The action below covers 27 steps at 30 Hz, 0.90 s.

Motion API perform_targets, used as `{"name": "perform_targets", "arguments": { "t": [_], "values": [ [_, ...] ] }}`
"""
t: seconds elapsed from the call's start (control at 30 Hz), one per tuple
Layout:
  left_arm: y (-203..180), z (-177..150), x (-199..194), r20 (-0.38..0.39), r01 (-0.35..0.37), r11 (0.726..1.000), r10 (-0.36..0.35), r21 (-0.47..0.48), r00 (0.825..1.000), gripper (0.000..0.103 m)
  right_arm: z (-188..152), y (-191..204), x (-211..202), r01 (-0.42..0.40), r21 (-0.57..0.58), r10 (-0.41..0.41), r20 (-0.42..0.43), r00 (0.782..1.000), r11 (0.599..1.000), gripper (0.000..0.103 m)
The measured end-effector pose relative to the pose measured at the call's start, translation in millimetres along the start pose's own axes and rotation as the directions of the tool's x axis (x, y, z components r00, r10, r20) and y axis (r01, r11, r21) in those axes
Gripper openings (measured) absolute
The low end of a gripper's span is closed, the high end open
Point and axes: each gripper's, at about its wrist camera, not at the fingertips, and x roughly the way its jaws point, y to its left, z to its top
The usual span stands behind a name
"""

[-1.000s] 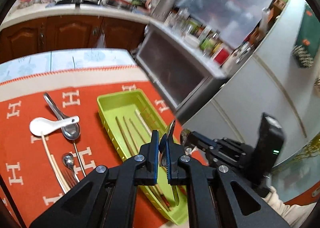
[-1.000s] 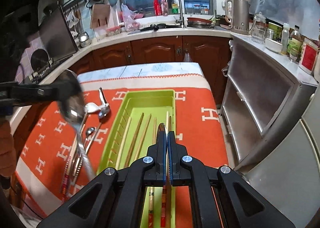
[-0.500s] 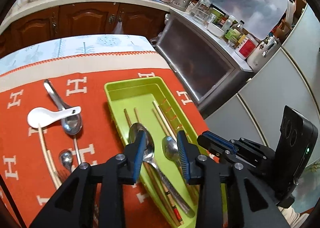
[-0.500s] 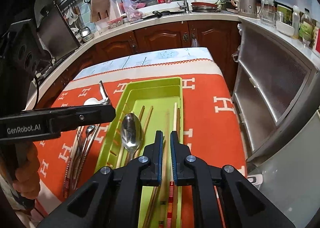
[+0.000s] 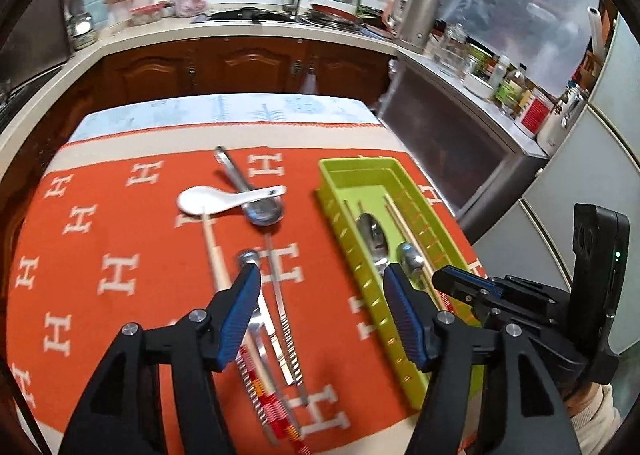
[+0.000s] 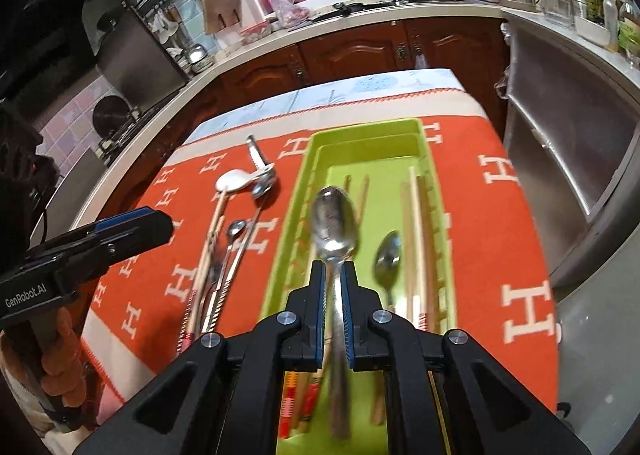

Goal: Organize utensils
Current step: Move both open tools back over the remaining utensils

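A lime-green utensil tray [image 5: 340, 175] [image 6: 364, 135] lies on the orange cloth and holds chopsticks [image 6: 414, 223], a large metal spoon [image 6: 334, 223] and a smaller metal spoon [image 6: 387, 255]. My left gripper [image 5: 320, 275] is open and empty above the cloth, left of the tray. Below it lie a small metal spoon [image 5: 248, 256], chopsticks [image 5: 214, 251] and a long metal utensil [image 5: 280, 295]. A white ceramic spoon [image 5: 212, 201] rests across a metal ladle [image 5: 262, 211]. My right gripper [image 6: 334, 267] is slightly open above the large spoon's handle, not closed on it.
The orange cloth with white H marks [image 5: 100, 255] covers the table. Kitchen counters with a sink [image 5: 256, 13] run behind it. A steel cabinet [image 6: 568, 159] stands to the right of the table. The other gripper shows at the right of the left wrist view [image 5: 472, 285].
My left gripper has opened wider and swung left, from over the tray to over the loose utensils on the cloth. The large spoon it let go lies in the tray. My right gripper opened slightly.
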Motion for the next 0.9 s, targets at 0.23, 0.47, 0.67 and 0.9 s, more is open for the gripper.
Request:
{"name": "perform_targets", "arguments": {
  "t": [0.23, 0.47, 0.67, 0.9],
  "values": [
    [23.5, -11.8, -21.5, -0.022, -0.028, 0.999, 0.027, -0.032, 0.999, 0.062, -7.3, 31.8, -5.6, -0.033, -0.031, 0.033, -0.016, 0.999, 0.999, 0.008],
    [45.8, -22.9, -33.1, -0.026, -0.049, 0.995, 0.047, -0.090, 0.999, 0.062, -13.1, 61.0, -4.2, -0.050, -0.051, 0.048, -0.043, 0.998, 0.997, 0.008],
    [73.9, -28.0, -34.8, -0.044, -0.068, 0.985, 0.062, -0.161, 0.997, 0.062, -16.0, 80.0, -1.2, -0.066, -0.073, 0.061, -0.068, 0.996, 0.995, 0.008],
    [98.1, -34.1, -35.3, -0.046, -0.116, 0.976, 0.109, -0.185, 0.993, 0.062, -14.0, 99.1, 11.7, -0.075, -0.085, 0.066, -0.104, 0.992, 0.994, 0.008]
  ]
}}
